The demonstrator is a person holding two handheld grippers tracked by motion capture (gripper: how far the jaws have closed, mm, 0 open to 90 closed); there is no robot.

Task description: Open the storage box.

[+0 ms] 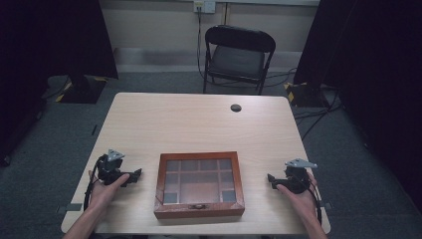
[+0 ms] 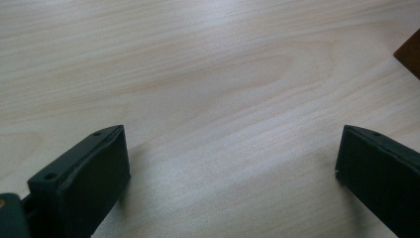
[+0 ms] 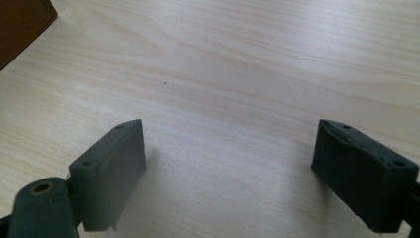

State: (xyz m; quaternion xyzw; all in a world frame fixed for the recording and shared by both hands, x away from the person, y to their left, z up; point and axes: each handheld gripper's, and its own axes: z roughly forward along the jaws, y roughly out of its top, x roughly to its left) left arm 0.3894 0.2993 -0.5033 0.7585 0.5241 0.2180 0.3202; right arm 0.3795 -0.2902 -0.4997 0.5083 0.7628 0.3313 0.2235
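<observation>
A brown wooden box (image 1: pixel 199 184) with a glass-paned lid lies shut near the table's front edge, its clasp facing the person. My left gripper (image 1: pixel 135 175) rests on the table to the box's left, held in a hand, jaws pointing at the box. Its jaws stand wide apart over bare wood (image 2: pixel 233 148), and a corner of the box (image 2: pixel 410 52) shows at the right edge. My right gripper (image 1: pixel 270 179) rests to the box's right, also hand-held and open (image 3: pixel 230 163). A box corner (image 3: pixel 20 22) appears top left there.
The light wooden table (image 1: pixel 199 124) has a round cable port (image 1: pixel 236 107) at the back. A black folding chair (image 1: pixel 238 57) stands behind the table. Dark curtains hang at both sides, with cables on the grey floor.
</observation>
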